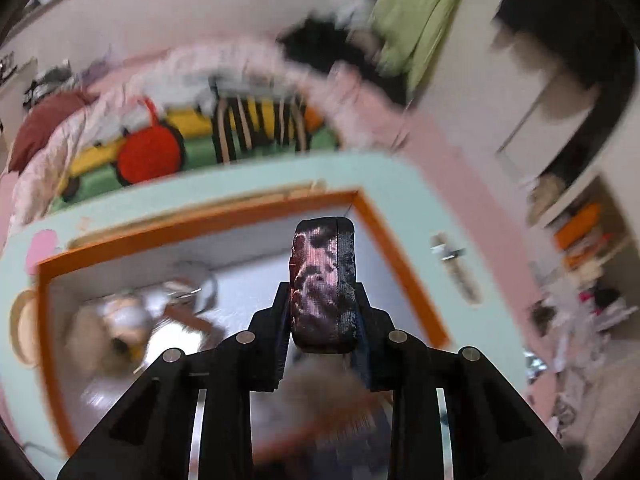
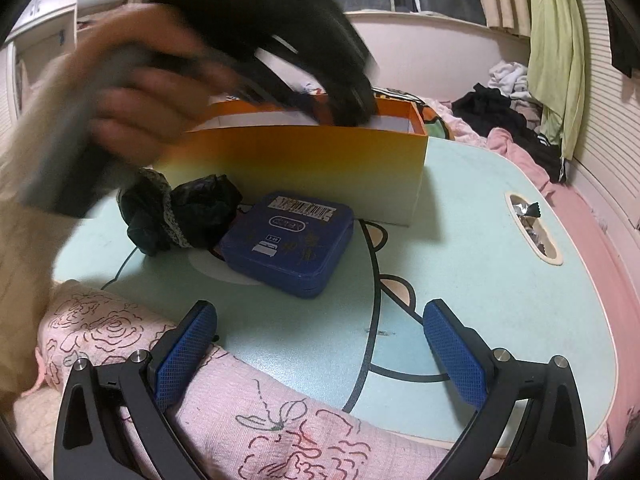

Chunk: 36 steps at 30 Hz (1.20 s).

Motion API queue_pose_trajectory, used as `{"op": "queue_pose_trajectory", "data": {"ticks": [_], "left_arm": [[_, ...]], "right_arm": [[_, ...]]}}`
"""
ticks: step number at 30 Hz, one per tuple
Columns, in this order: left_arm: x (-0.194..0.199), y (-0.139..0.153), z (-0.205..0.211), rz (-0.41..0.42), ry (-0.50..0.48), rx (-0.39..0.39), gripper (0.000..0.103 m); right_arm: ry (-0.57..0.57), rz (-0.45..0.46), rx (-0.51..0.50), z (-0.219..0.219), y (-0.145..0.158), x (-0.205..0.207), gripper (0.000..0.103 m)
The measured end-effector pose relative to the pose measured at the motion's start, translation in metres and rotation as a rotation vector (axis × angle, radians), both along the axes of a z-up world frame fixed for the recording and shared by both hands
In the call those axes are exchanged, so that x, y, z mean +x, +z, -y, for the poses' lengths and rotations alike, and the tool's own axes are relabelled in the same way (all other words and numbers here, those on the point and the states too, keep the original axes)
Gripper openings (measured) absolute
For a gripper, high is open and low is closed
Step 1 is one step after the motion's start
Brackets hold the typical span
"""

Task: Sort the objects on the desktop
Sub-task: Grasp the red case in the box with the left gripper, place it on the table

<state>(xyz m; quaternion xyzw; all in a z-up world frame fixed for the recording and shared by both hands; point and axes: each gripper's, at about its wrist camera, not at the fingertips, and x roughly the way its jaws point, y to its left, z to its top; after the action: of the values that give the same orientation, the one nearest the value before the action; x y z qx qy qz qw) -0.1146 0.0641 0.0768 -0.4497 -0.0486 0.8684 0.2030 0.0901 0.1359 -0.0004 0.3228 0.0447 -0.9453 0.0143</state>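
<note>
Over the orange box (image 2: 304, 168), where sorted items collect, the left gripper (image 1: 323, 280) shows its jaws nearly together, empty, while the right gripper (image 2: 320, 356) waits wide open near the blue tin (image 2: 290, 242) on the table (image 2: 500, 280).

A pale green curtain (image 2: 558, 60) hangs by the window at the right, and under it a heap of black and white clothes (image 2: 504, 100) lies on pink bedding (image 2: 520, 152). A pink quilted cloth with drawn roses (image 2: 120, 332) lies over the near edge of the light blue cartoon table top (image 2: 500, 280). In the left wrist view a blurred cushion with a red round shape and yellow, black stripes (image 1: 168, 148) lies behind this table, and open shelves (image 1: 580, 232) stand at the right.
</note>
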Motion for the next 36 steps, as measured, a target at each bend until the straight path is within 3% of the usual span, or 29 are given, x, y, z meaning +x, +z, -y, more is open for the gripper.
{"op": "queue_pose_trajectory", "data": {"ticks": [4,8,11,14,19,20,22,23,24,27,30,32,33,36], "left_arm": [[0.078,0.024,0.050,-0.124,-0.040,0.102,0.029],[0.136,0.002,0.089,-0.149,-0.022,0.058,0.029],[0.144,-0.037,0.105,-0.093,0.017,-0.010,0.029],[0.133,-0.063,0.118,-0.085,0.145,-0.079,0.029],[0.113,-0.075,0.096,-0.115,0.125,-0.023,0.029],[0.112,-0.074,0.088,-0.137,0.099,-0.017,0.033],[0.114,-0.070,0.077,-0.178,0.097,-0.088,0.050],[0.118,-0.068,0.076,-0.199,0.123,-0.133,0.067],[0.125,-0.064,0.078,-0.234,0.146,-0.149,0.077],[0.151,-0.059,0.095,-0.342,0.193,-0.137,0.081],[0.161,-0.068,0.099,-0.297,0.164,-0.108,0.084],[0.156,-0.085,0.085,-0.244,0.132,-0.158,0.089],[0.157,-0.090,0.074,-0.303,0.165,-0.220,0.092],[0.157,-0.095,0.073,-0.313,0.212,-0.212,0.093]], "right_arm": [[0.000,0.000,0.001,0.000,0.000,0.001,0.103],[0.000,-0.001,0.000,0.000,0.000,0.001,0.103],[0.000,0.000,0.000,0.000,0.000,0.001,0.103],[0.000,0.000,0.000,0.000,0.000,0.002,0.103],[0.001,-0.001,-0.001,0.000,0.000,0.002,0.103],[0.001,-0.001,-0.001,0.000,0.000,0.002,0.103],[0.000,0.000,-0.005,0.001,0.000,0.002,0.103],[0.000,0.000,-0.006,0.001,0.000,0.002,0.103],[0.000,0.000,-0.005,0.001,0.000,0.002,0.103],[0.000,0.000,-0.006,0.001,0.000,0.003,0.103],[0.000,0.000,-0.006,0.001,0.000,0.003,0.103],[0.000,0.001,-0.005,0.001,0.000,0.003,0.103],[0.000,-0.001,-0.001,0.001,0.001,0.004,0.103],[-0.001,0.000,-0.005,0.001,0.001,0.005,0.103]]}}
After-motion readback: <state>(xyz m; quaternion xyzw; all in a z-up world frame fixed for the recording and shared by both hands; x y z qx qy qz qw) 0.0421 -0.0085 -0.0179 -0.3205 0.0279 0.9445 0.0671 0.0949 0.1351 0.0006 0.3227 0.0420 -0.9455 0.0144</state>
